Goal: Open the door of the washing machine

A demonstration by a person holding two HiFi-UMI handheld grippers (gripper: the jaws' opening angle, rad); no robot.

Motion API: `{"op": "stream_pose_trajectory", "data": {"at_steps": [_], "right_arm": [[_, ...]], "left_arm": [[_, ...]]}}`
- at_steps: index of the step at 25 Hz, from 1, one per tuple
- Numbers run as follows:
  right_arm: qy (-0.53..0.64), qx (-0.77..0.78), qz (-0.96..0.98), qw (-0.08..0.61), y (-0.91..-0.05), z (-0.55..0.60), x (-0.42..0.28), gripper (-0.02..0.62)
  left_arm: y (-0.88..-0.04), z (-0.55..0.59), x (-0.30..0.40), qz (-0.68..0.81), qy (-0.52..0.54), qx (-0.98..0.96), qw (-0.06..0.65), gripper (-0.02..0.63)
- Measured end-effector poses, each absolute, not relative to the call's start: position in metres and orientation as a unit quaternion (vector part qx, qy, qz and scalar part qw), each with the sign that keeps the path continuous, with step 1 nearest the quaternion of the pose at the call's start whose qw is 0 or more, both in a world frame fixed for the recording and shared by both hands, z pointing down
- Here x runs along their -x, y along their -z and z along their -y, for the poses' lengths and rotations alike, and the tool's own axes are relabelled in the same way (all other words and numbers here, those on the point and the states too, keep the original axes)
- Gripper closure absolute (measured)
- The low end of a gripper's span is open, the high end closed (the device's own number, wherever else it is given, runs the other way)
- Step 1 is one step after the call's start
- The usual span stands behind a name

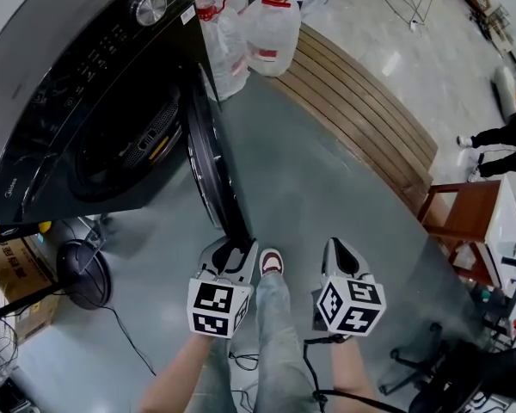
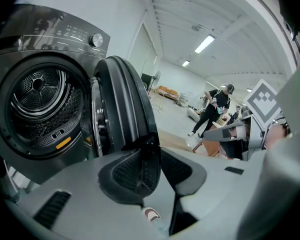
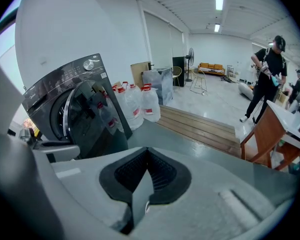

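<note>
Leverage first: pinches door (image 2: 125, 101) by its edge with left tool (image 2: 152, 154) to swing it wide, holds right tool (image 3: 147, 155) pressed together, empty, aside.

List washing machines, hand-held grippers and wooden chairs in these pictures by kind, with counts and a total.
Washing machine: 1
Grippers: 2 (left gripper, right gripper)
Wooden chair: 1
Total: 4

washing machine (image 1: 69, 84) 1 | door (image 1: 211, 162) 1 | gripper (image 1: 232, 248) (image 1: 337, 246) 2 | water jug (image 1: 271, 28) 3 | floor fan (image 1: 84, 274) 1 | box (image 1: 13, 269) 1
</note>
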State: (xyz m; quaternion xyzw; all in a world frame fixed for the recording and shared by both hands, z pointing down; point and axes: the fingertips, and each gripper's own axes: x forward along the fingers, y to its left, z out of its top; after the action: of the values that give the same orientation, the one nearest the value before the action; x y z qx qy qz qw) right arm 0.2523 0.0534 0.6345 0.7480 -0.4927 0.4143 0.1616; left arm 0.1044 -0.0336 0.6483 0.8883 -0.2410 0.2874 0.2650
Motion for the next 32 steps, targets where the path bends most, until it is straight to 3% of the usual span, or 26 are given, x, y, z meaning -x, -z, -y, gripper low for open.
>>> {"op": "stream_pose_trajectory", "data": {"at_steps": [32], "right_arm": [[-0.424,-0.754,0.476,0.156,-0.635,-0.076,-0.357,0.591]], "left_arm": [[-0.647,0.029,-0.217,0.272,-0.258,-0.882,0.285,0.486]]}}
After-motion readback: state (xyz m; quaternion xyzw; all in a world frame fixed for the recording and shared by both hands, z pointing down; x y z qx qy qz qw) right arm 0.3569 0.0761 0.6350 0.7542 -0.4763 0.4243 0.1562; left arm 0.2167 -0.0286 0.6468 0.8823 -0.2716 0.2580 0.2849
